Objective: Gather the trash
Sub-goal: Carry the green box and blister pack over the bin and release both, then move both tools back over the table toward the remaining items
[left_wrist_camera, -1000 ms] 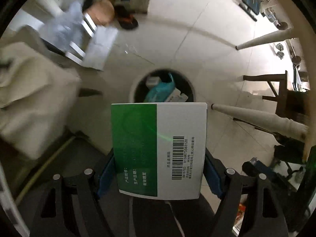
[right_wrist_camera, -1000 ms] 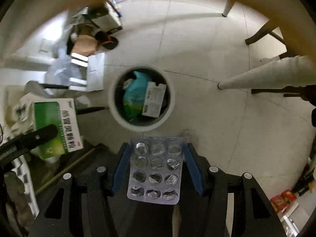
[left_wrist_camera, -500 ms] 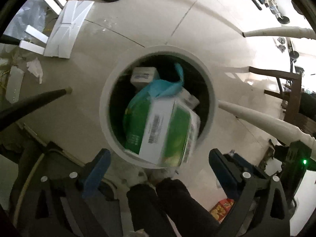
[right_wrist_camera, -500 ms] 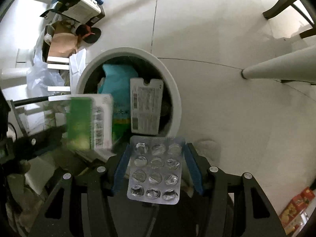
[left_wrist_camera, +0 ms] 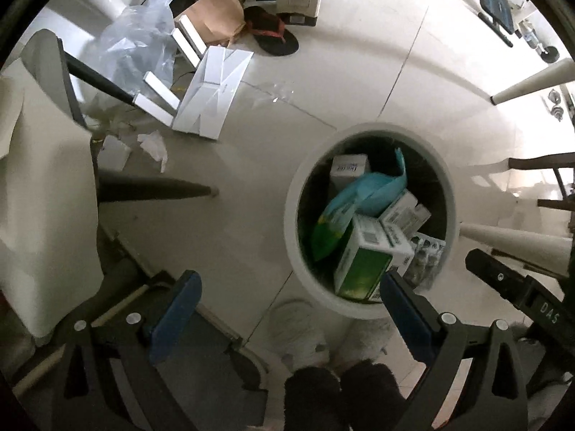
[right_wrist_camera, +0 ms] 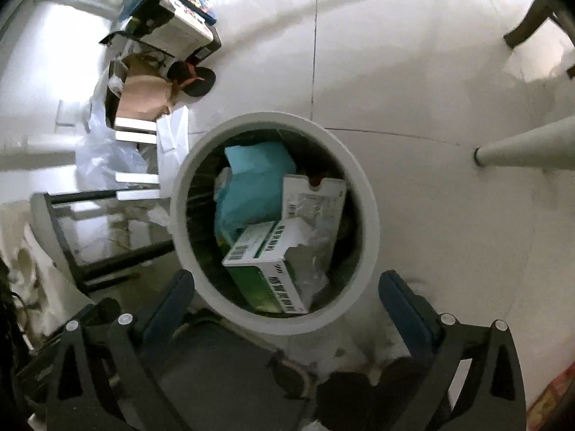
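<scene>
Both grippers hang spread and empty above a white bin [right_wrist_camera: 372,222] at frame centre: the left gripper [left_wrist_camera: 289,303] released, the right gripper [right_wrist_camera: 285,300] just opened. A green-and-white box [right_wrist_camera: 266,269] and blister pack [left_wrist_camera: 426,258] lie inside the bin.

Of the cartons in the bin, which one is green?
The green-and-white carton lying on top at the near rim of the trash bin; the other cartons are plain white.

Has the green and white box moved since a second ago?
Yes. The green and white box left the left gripper, whose jaws have just opened, and now lies inside the bin, against its near wall.
</scene>
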Action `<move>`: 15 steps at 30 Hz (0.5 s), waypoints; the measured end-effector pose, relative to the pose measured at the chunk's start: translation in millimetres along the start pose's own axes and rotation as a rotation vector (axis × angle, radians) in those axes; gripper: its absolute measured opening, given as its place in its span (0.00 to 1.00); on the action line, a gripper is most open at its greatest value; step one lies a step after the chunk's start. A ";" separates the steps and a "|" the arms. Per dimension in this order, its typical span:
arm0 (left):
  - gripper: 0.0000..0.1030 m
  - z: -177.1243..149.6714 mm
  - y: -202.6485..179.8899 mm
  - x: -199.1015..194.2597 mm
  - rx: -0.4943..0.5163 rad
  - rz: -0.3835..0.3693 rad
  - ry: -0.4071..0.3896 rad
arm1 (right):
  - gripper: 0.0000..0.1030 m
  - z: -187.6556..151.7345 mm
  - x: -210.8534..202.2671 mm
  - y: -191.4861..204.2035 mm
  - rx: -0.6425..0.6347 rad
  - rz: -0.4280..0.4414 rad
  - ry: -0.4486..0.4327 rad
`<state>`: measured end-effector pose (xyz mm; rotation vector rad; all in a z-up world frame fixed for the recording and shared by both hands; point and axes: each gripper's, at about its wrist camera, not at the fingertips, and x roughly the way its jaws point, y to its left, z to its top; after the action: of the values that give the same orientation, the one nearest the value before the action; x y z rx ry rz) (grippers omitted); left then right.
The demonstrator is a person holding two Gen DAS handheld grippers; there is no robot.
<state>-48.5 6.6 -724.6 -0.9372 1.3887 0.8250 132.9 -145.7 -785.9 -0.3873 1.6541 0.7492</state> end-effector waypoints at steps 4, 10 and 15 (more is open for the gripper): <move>0.99 -7.5 -3.1 3.0 -0.004 0.022 0.011 | 1.00 -8.1 -6.7 2.2 -0.074 -0.107 -0.028; 0.99 -17.1 -9.0 -11.0 0.038 0.061 -0.003 | 1.00 -17.7 -27.3 8.7 -0.144 -0.277 -0.087; 0.99 -23.2 -12.9 -29.6 0.063 0.066 -0.014 | 1.00 -23.3 -55.7 15.9 -0.166 -0.305 -0.104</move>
<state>-47.7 -18.0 -693.4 -0.8393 1.4316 0.8315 118.1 -157.8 -726.4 -0.6906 1.3993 0.6655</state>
